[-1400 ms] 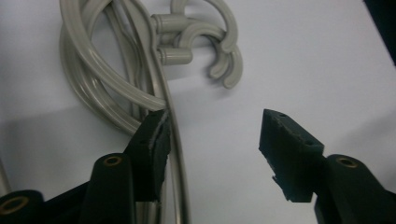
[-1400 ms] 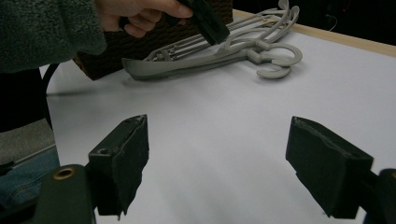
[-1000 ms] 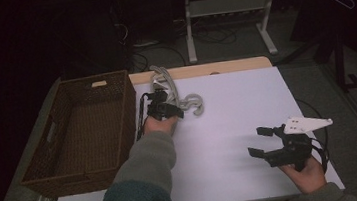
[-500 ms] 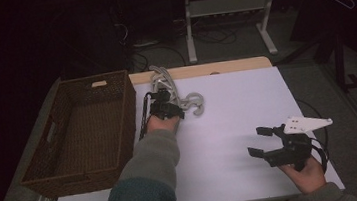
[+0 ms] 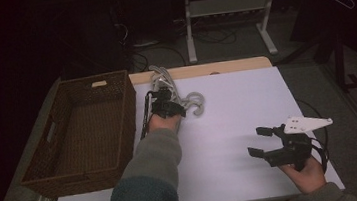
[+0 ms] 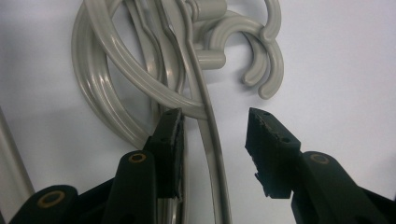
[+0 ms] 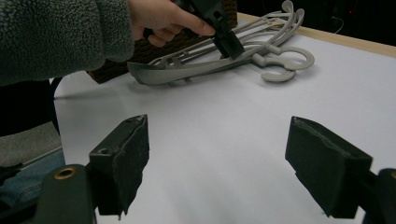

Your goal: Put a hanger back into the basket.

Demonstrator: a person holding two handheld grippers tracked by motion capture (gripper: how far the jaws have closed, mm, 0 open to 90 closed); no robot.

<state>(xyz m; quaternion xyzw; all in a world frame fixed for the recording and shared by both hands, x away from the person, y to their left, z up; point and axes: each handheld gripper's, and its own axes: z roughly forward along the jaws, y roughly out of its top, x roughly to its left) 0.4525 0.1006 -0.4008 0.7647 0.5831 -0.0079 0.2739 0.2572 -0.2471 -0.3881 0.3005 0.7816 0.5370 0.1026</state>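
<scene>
Beside the wicker basket (image 5: 88, 125), a pile of grey plastic hangers (image 6: 140, 70) lies on the counter (image 5: 247, 103). Spread, the left claw (image 6: 215, 135) has just been closing around one thin arm, pads not yet pressing. Light, stiff and slick, they probably tangle; pinch one arm. The right claw (image 7: 215, 158) gapes empty.

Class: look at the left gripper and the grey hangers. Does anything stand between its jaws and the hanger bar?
Nothing visible does. The left gripper already straddles one bar of the grey hangers, its jaws apart on either side of it.
</scene>
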